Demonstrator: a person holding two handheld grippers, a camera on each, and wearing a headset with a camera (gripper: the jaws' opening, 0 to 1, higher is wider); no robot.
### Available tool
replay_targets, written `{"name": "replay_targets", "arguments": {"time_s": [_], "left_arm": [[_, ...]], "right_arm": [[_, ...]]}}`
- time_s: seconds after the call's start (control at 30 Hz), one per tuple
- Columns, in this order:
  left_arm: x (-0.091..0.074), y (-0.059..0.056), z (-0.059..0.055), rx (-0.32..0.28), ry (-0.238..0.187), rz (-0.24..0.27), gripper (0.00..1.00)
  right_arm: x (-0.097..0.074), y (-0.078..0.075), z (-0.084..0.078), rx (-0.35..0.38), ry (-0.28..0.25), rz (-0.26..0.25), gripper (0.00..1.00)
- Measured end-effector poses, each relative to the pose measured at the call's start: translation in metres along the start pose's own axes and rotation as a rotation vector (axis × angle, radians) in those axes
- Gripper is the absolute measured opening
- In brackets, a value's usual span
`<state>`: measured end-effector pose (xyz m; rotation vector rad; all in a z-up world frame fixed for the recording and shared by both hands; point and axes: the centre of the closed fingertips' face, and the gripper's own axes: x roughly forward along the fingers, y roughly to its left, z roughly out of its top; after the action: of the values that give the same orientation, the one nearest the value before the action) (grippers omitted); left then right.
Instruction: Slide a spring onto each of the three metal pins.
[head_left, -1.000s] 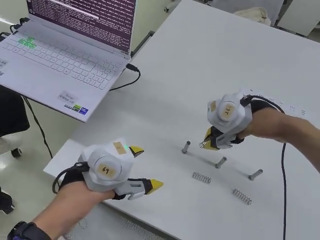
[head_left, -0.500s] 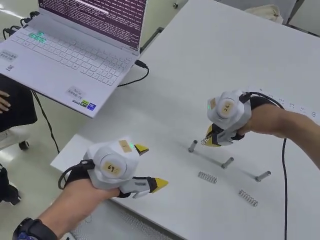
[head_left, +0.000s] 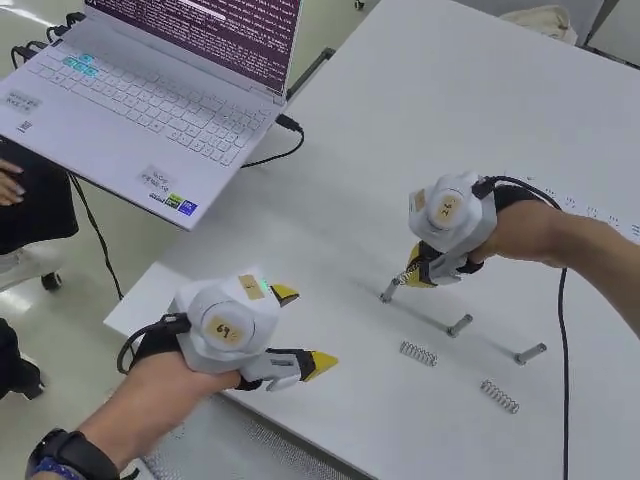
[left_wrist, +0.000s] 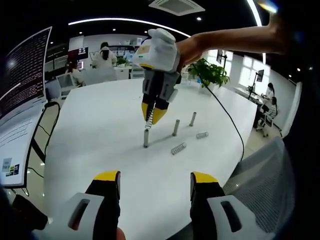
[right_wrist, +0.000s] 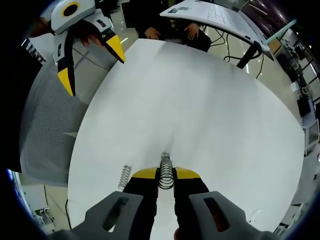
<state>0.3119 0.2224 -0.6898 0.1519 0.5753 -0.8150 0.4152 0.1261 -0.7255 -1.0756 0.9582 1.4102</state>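
Zero done: right tool (head_left: 410, 279) is pinching a silver coil spring (right_wrist: 165, 172) over one grey metal pin (head_left: 388, 292); left tool (head_left: 303, 328) is hanging spread

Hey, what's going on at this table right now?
A person works at a white table with tongs in each hand. The right tongs are shut on a spring, holding it upright with its lower end at the top of the first metal pin. Whether it has started onto the pin is hard to tell. The other two pins stand bare, with two springs lying beside them. The left tongs hang open near the table's edge, holding nothing.
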Motion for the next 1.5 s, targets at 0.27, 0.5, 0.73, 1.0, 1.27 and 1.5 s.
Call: {"name": "replay_targets", "arguments": {"time_s": [0.27,0.5,0.73,1.0,1.27,1.5], "left_arm": [[0.001,0.0,-0.001,-0.007,0.0,-0.002,0.51],[0.0,0.0,-0.002,-0.009,0.004,-0.002,0.51],[0.0,0.0,-0.004,-0.012,0.006,-0.003,0.51],[0.0,0.0,-0.003,-0.009,0.005,-0.002,0.52],[0.0,0.002,-0.001,-0.009,-0.001,0.001,0.54],[0.0,0.002,0.0,-0.011,-0.001,0.001,0.53]], "right_arm": [[0.005,0.001,0.002,-0.015,0.01,0.013,0.09],[0.008,0.002,0.006,-0.026,0.016,0.022,0.09],[0.01,0.002,0.007,-0.033,0.024,0.029,0.09],[0.014,0.002,0.007,-0.048,0.039,0.033,0.09],[0.019,0.003,0.007,-0.063,0.053,0.041,0.09],[0.024,0.005,0.007,-0.072,0.059,0.046,0.09]]}}
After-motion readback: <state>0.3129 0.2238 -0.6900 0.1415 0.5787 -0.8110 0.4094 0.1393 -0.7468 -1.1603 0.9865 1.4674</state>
